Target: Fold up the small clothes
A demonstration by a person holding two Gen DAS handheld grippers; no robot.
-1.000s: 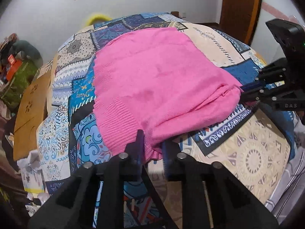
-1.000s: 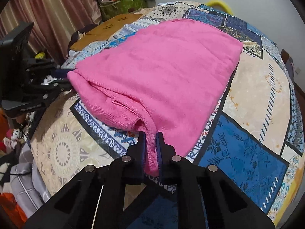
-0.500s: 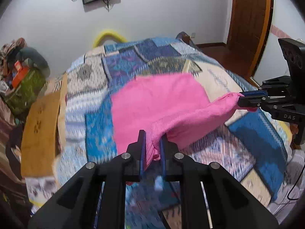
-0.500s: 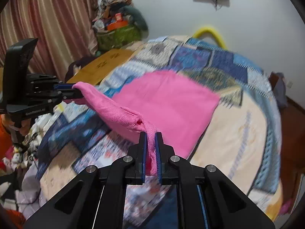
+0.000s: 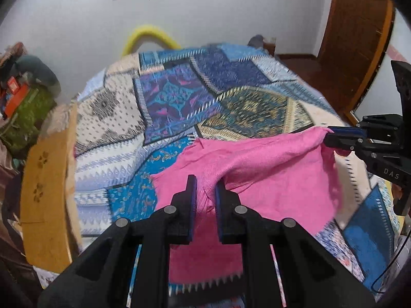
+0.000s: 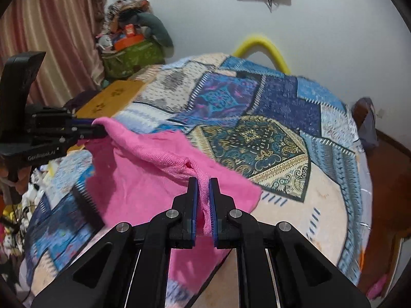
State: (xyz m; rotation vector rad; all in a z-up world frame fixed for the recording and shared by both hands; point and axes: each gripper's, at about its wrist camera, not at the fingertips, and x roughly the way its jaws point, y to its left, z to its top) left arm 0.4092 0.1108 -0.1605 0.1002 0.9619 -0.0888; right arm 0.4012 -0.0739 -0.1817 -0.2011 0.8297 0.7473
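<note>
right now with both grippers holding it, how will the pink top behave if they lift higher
Likely floppy: the pink top sags between the left gripper and the right gripper. Probably light, since thin pinches carry it. The knit bunches at the fingers, so it may stretch or slip.

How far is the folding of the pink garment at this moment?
Done: both grippers, left and right, are clamped on the pink knit garment, its held edge lifted above the patchwork bedspread. In hand: carrying that edge. Left: laying it down; no finished fold shows.
</note>
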